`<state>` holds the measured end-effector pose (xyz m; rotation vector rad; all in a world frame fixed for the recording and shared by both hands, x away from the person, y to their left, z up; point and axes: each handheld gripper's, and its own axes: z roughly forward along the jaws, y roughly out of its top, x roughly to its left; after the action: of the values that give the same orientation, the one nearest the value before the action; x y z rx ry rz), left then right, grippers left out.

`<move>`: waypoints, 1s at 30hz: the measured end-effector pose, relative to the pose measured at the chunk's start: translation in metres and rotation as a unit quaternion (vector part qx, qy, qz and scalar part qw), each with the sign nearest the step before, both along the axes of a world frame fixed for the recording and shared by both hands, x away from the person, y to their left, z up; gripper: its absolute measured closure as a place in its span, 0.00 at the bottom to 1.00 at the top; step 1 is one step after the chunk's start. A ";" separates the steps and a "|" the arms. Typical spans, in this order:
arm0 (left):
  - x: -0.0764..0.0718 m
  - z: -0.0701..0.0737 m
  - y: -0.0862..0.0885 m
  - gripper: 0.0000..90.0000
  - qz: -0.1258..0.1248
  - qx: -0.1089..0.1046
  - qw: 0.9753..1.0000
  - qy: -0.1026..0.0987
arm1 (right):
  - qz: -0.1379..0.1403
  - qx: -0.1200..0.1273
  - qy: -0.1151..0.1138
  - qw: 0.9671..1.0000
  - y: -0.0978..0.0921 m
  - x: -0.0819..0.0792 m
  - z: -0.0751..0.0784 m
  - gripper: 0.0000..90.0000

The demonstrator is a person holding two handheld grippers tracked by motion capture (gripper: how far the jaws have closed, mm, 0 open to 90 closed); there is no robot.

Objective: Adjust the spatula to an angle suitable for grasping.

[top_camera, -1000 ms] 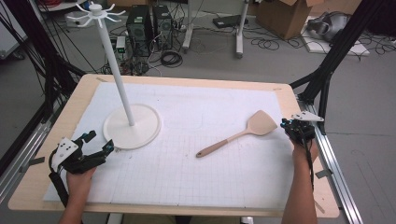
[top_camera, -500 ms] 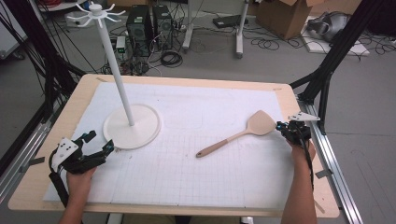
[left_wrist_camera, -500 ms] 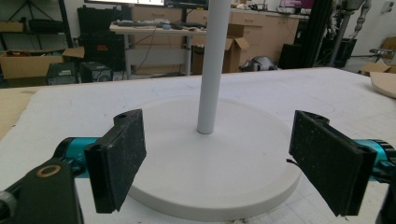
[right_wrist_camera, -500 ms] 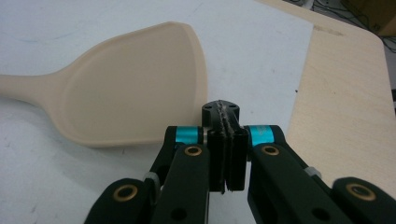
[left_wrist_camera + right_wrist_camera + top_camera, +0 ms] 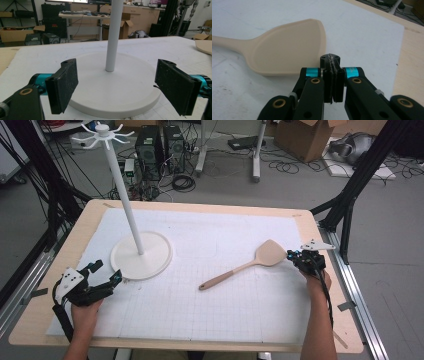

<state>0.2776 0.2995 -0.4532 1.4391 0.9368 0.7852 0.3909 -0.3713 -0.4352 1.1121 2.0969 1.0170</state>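
Spatula [image 5: 250, 263]: pale tan, one piece, broad flat blade with rounded corners, slim handle. It lies flat on the white gridded mat [image 5: 215, 310] on the desk [image 5: 320, 227], right of centre. Long axis runs diagonal: blade toward the far right, handle end toward me and left.

My right claw [image 5: 296, 256] sits just beside the blade's right edge, pads pressed together, holding nothing. Right gripper view shows the blade [image 5: 287, 47] close up, slightly dished with a raised rim, my shut right claw [image 5: 333, 75] right at its near edge; touching or not, can't tell.

My left claw [image 5: 105, 274] is spread wide, empty, near the round base of the white stand [image 5: 141, 255]. Left gripper view shows the base [image 5: 112, 87] and post between the pads, and a sliver of blade [image 5: 203, 46] at far right. High view alone shows the stand's hooked top.
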 end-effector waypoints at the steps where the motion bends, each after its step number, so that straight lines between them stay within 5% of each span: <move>1: 0.000 0.000 0.000 0.21 0.000 0.000 1.000 0.000 | 0.000 0.000 0.000 1.000 0.000 0.000 0.000 1.00; 11: 0.000 0.000 0.000 0.21 0.000 0.000 1.000 0.000 | 0.042 -0.002 -0.015 0.999 0.024 -0.007 0.003 1.00; 30: 0.000 0.000 0.000 0.21 0.000 0.001 1.000 0.000 | 0.051 0.001 -0.022 0.998 0.042 -0.006 -0.001 1.00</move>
<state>0.2774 0.2995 -0.4531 1.4410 0.9360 0.7871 0.3846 -0.3292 -0.4364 0.9837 2.1361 1.0823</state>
